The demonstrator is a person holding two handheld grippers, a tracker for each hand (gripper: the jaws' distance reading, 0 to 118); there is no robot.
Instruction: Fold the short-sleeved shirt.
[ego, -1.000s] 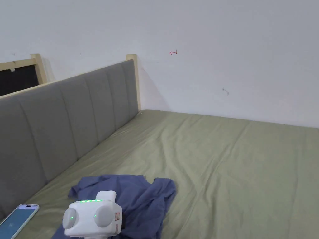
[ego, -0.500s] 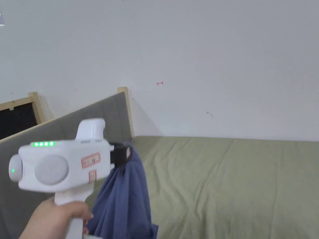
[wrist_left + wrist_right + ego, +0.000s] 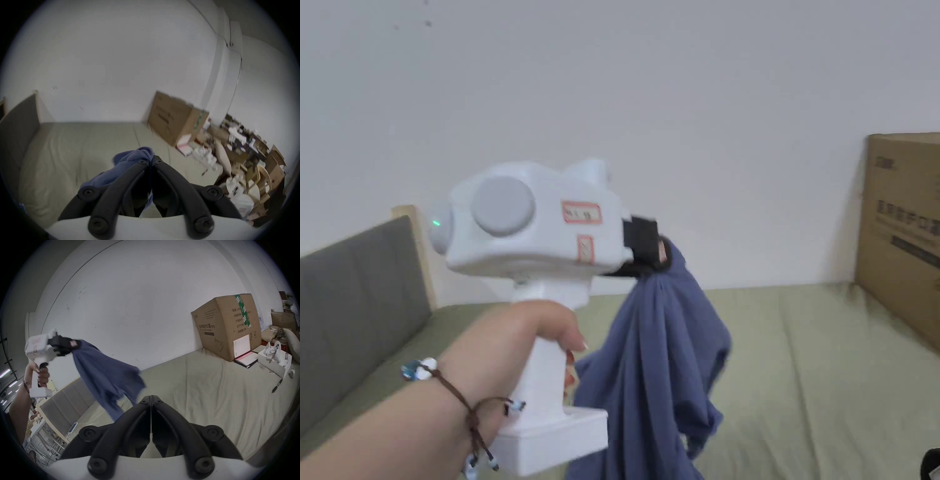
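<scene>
Up off the bed comes the blue shirt (image 3: 656, 362): 1 second ago it lay crumpled on the green sheet with the left gripper (image 3: 650, 247) low over it, and now that gripper is raised to about head height with the cloth hanging straight down beneath its tip. Its 2 jaws are pinched tight on a bunched edge of the fabric, which shows in the left gripper view as a blue wad (image 3: 138, 155) squeezed at the tips. Lifting it clear like this looks meant to let the shirt fall open under its own weight, so a hem or shoulder can be found. From the right gripper (image 3: 151, 396), the shirt (image 3: 107, 378) swings ahead and off to 1 side, apart from it; its jaws are pressed together on nothing. Below and beyond both tools stretches the bed (image 3: 831, 350), the likely place for spreading the shirt flat.
</scene>
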